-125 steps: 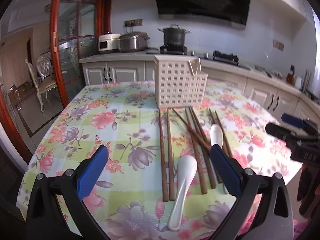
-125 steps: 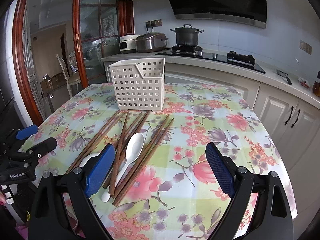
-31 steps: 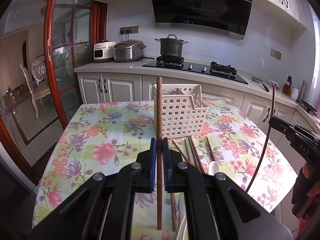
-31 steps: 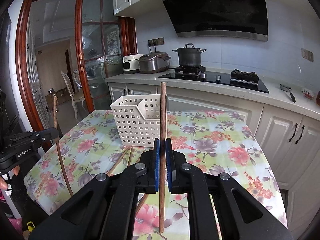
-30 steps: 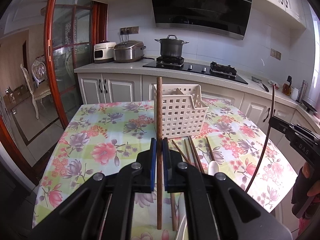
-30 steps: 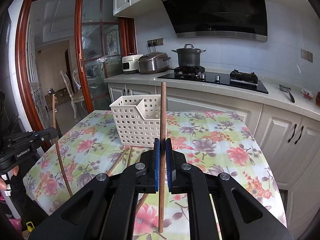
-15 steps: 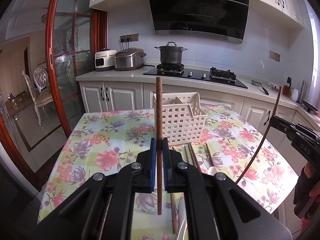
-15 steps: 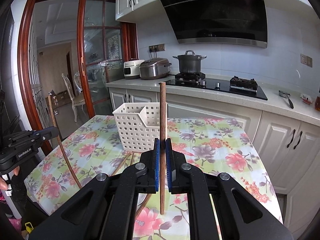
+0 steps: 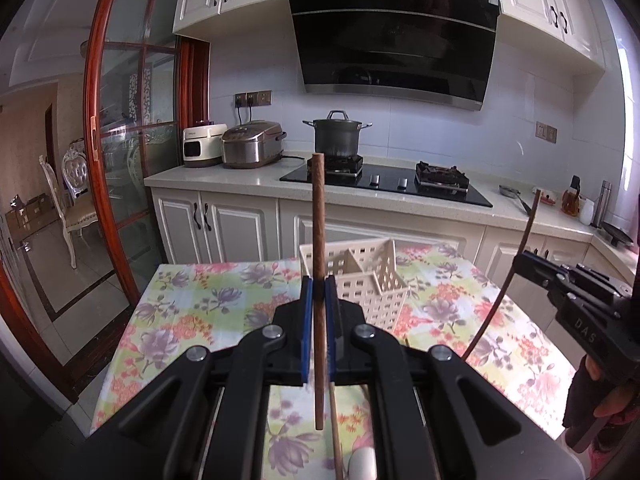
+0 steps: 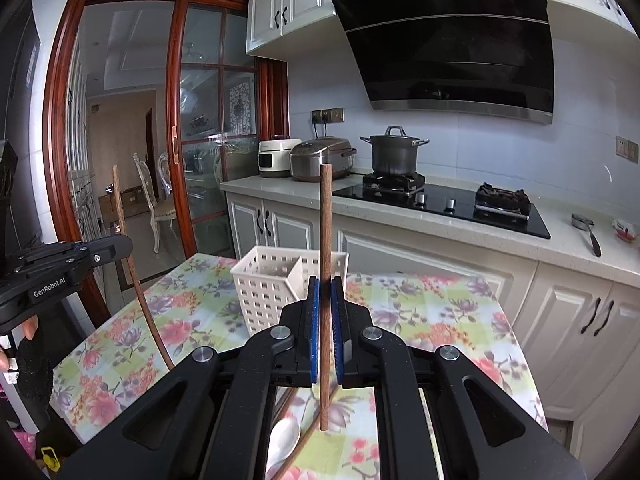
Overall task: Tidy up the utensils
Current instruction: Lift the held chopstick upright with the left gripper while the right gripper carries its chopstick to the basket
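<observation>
Above the floral worktop (image 9: 192, 312), my left tool (image 9: 319, 300) and right tool (image 10: 326, 312) each clamp one upright chopstick (image 9: 318, 240); next, lowering both into the white basket (image 10: 272, 280).

Both grippers now sit higher above the floral worktop (image 9: 192, 312) than a second ago. The left gripper (image 9: 319, 294) and right gripper (image 10: 326, 292), wide open over the utensils four seconds back, each now clamp an upright chopstick (image 9: 319, 240) (image 10: 325, 240). The white basket (image 9: 360, 276) appears lower and smaller, and each chopstick's lower tip hangs clear of the cloth.
</observation>
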Demonstrator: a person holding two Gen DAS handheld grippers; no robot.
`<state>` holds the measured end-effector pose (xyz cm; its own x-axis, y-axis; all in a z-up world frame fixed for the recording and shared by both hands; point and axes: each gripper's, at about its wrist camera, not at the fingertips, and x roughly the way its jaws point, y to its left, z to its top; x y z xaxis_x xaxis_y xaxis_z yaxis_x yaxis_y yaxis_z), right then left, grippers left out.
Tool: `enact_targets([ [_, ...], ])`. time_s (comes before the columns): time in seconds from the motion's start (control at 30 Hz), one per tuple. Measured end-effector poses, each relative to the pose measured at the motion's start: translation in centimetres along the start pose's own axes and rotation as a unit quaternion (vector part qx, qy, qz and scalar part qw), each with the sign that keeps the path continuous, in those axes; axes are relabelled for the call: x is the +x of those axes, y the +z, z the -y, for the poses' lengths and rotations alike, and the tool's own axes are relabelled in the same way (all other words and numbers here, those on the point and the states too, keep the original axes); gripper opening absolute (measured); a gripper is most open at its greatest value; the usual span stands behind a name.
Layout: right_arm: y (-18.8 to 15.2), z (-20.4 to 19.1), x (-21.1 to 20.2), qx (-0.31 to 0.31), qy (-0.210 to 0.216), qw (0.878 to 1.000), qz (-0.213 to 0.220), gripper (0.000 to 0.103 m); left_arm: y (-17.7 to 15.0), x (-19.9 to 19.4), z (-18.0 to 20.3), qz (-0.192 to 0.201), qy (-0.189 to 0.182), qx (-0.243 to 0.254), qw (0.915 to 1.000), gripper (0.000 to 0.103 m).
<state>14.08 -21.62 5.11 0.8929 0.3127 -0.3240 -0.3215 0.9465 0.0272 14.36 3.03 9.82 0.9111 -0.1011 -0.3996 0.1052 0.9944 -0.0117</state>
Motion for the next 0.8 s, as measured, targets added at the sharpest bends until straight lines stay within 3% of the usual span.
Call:
enact_targets([
  [0.5,7.9,1.2,6.6,0.015,0.002,1.000,0.015,0.009,11.3,4.2,-0.5,0.034,0.004,-0.006,0.9994,0.006],
  [0.8,10.9,0.8,10.1,0.014,0.006,1.000,0.020,0.009,14.6,7.9,-0.4,0.044,0.004,-0.012,0.9990,0.006],
])
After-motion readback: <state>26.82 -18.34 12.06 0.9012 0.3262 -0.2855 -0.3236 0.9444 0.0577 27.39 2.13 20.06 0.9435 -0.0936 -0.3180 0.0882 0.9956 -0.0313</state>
